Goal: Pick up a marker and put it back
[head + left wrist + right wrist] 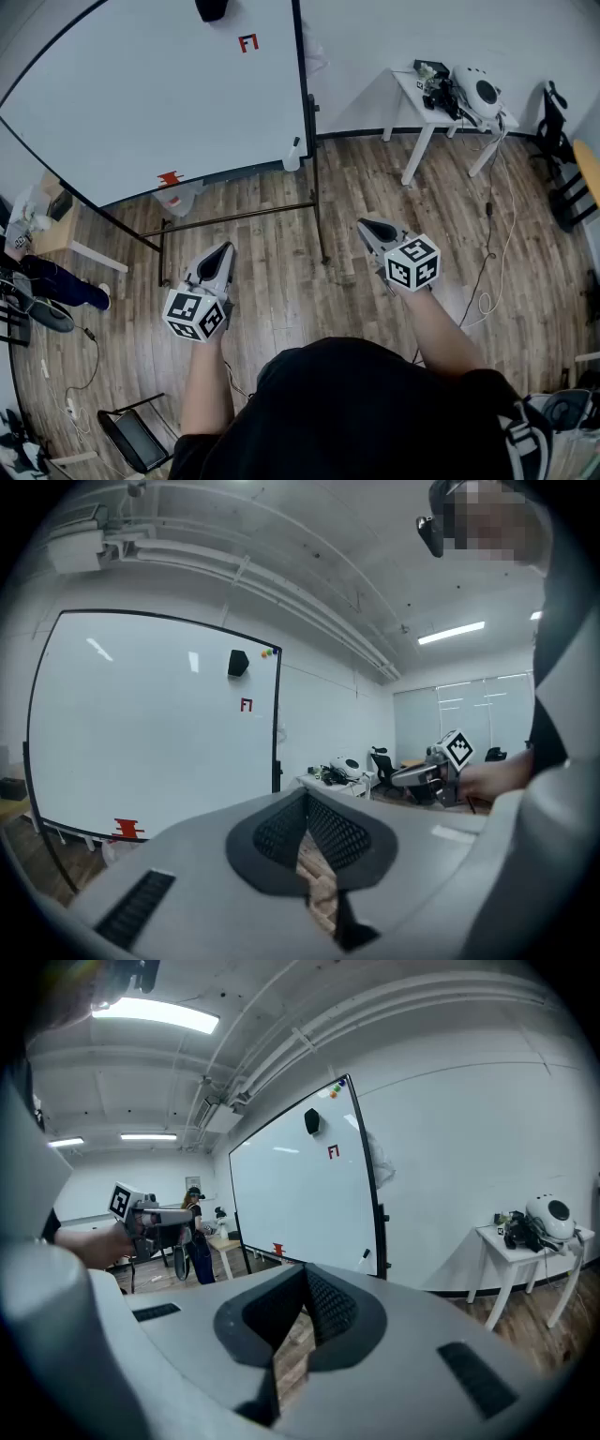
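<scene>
A white whiteboard [159,94] on a black stand fills the upper left of the head view. A small red thing [169,178], perhaps a marker, lies at its lower edge; it also shows as the red thing [127,828] in the left gripper view and the red thing [277,1249] in the right gripper view. A white capped object [292,155] hangs at the board's lower right corner. My left gripper [223,253] and right gripper [367,228] hover over the wood floor well short of the board. Both are shut on nothing, as the left gripper [305,801] and right gripper [304,1275] show close up.
A black eraser [211,9] and a red mark [247,43] sit high on the board. A white table [417,98] with a helmet and gear stands at the right, a dark chair [553,122] beyond it. A person [192,1232], a small wooden table [58,236] and a folding chair [136,436] are at the left.
</scene>
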